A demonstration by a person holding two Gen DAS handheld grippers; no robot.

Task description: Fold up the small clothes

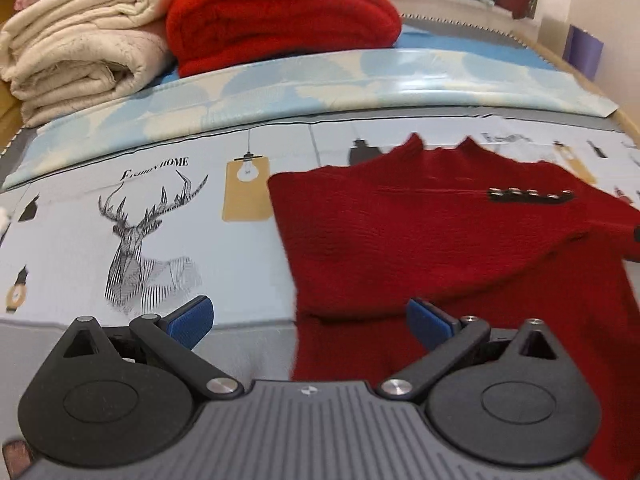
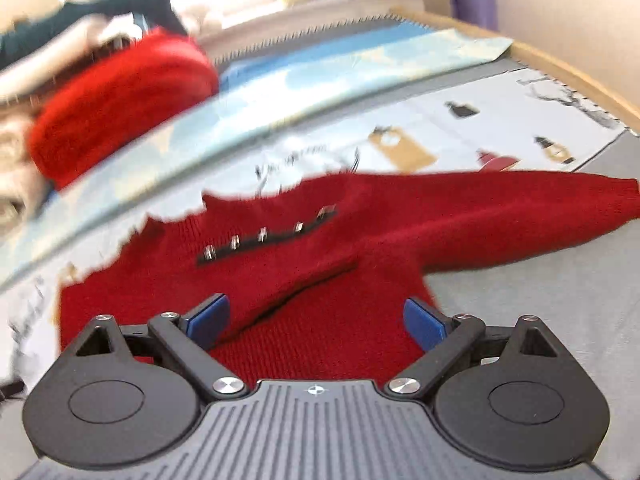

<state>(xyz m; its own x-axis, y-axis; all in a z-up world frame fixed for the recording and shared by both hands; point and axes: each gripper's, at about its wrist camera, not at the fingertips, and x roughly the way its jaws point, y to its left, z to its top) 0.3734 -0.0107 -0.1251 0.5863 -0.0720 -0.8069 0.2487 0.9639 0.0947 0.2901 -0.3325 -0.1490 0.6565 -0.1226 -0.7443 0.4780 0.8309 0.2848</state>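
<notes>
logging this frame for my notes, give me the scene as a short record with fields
garment: dark red knit sweater, lying spread out, not folded
detail: black strip with metal studs near the neckline
sleeve: one sleeve stretched out sideways
surface: printed sheet with a deer drawing
left gripper: open, at the sweater's edge, holding nothing
right gripper: open, above the sweater body
background: folded bright red blanket, cream blankets

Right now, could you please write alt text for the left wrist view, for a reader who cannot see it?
A dark red knitted sweater with a row of metal studs lies on a pale blue printed cloth showing a stag drawing. The left gripper hovers at its near edge, jaws open and empty. Behind are a folded bright red blanket and cream blankets.
</notes>
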